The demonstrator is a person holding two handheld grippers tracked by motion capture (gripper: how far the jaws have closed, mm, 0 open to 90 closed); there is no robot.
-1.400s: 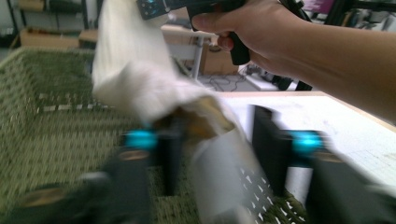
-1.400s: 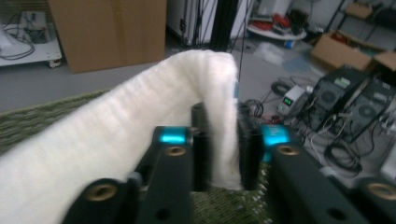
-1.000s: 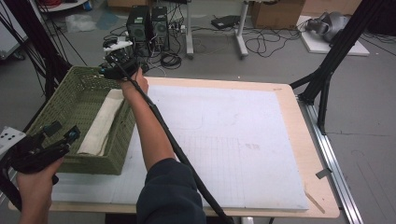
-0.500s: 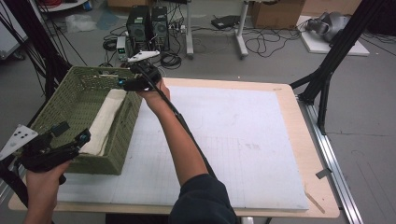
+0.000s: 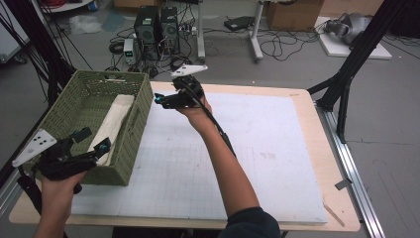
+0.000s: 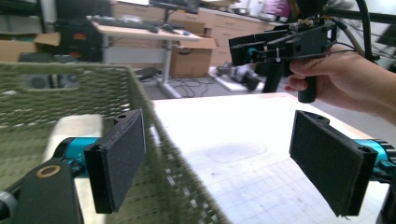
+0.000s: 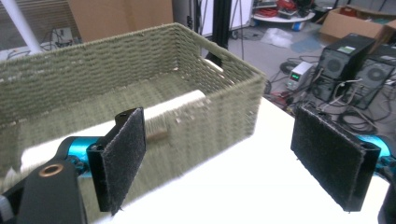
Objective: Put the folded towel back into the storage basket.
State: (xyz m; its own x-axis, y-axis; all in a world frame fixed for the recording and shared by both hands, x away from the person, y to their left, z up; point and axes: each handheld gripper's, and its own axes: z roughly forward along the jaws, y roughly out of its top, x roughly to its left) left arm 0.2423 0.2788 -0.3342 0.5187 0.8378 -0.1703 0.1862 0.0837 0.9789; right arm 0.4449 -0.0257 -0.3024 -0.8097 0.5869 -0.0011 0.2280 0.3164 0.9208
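Observation:
A green woven basket (image 5: 130, 130) stands at the table's left with a cream folded cloth (image 5: 115, 120) lying inside. My left gripper (image 5: 93, 140) is at the basket's near corner, open. In the left gripper view its jaws (image 6: 217, 158) straddle the basket wall (image 6: 154, 154) without pressing it, and the cloth (image 6: 77, 127) lies behind the left pad. My right gripper (image 5: 161, 100) hovers over the white mat (image 5: 257, 148) just right of the basket, pointing left. Its jaws (image 7: 217, 154) have just been opening, with nothing between them. Ahead of them are the basket (image 7: 140, 70) and cloth (image 7: 180, 106).
A white gridded mat covers most of the wooden table (image 5: 317, 148). Black frame legs (image 5: 346, 79) rise at the right edge. Computer towers (image 5: 156, 25), cables and boxes sit on the floor beyond the table.
The right hand has swung from over the basket's far end out to the right, above the mat, its jaws spreading. The left gripper has shifted slightly right along the basket's near corner.

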